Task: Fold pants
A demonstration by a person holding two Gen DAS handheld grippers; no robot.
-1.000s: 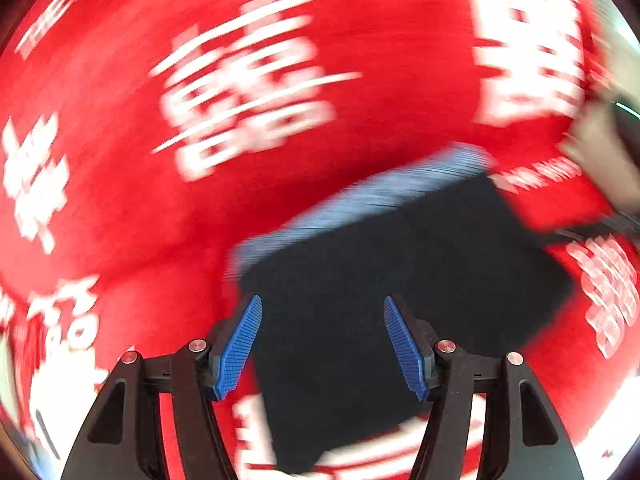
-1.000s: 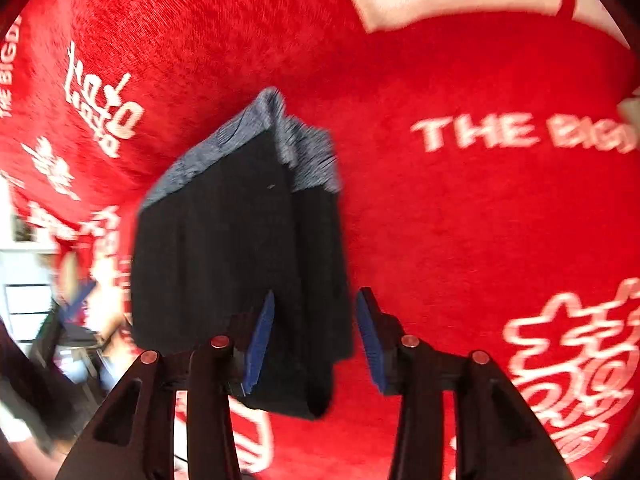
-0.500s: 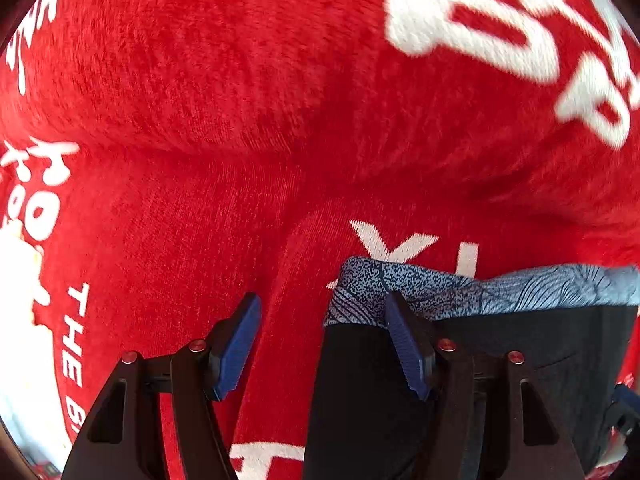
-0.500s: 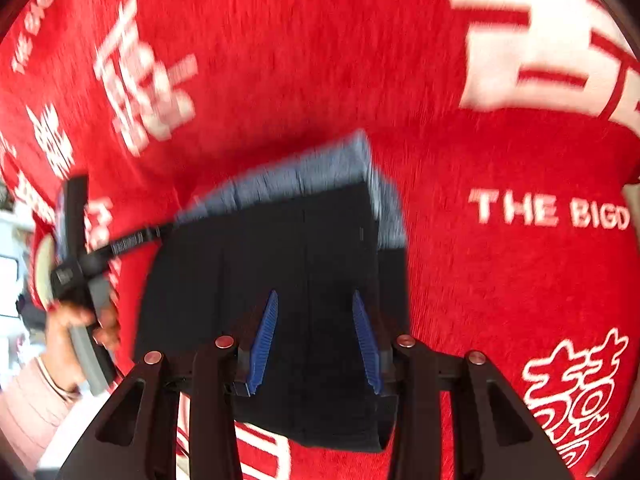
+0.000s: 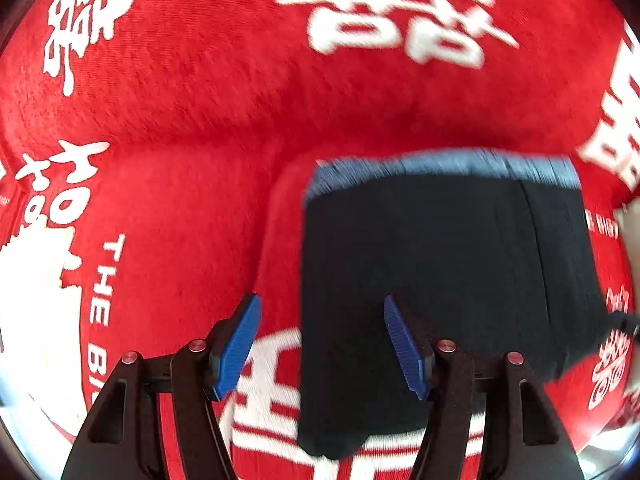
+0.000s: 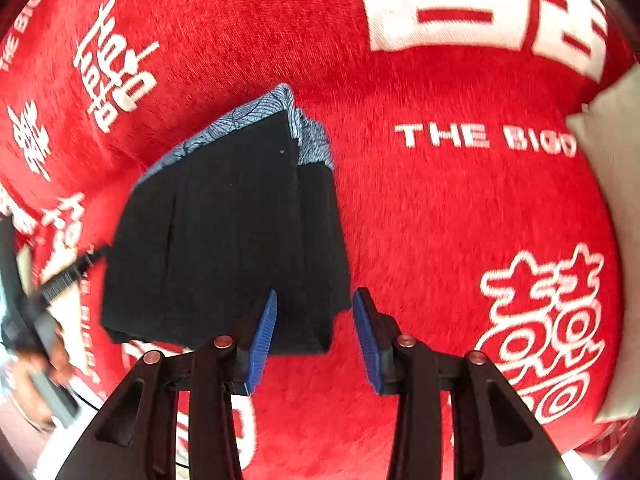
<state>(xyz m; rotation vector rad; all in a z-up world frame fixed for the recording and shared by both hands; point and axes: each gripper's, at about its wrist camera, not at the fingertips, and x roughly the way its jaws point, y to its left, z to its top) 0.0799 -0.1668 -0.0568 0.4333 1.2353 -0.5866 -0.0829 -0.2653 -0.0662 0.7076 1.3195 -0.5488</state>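
The dark pants (image 5: 440, 280) lie folded into a compact rectangle on a red blanket (image 5: 180, 200), with the blue patterned waistband (image 5: 440, 164) along the far edge. My left gripper (image 5: 324, 344) hovers open above the pants' left edge, one blue finger over the blanket and the other over the cloth. In the right wrist view the pants (image 6: 224, 240) sit centre-left. My right gripper (image 6: 316, 332) is open above their near right corner, pinching nothing.
The red blanket (image 6: 440, 220) carries white characters and lettering and bulges softly in places. A white pillow (image 6: 612, 200) lies at its right edge. At the left edge, a person's hand (image 6: 56, 360) holds the other gripper's handle.
The left view swung from the waistband corner to the pants' left edge. My right gripper shifted from over the middle of the pants to their near right corner. The pants stay folded.
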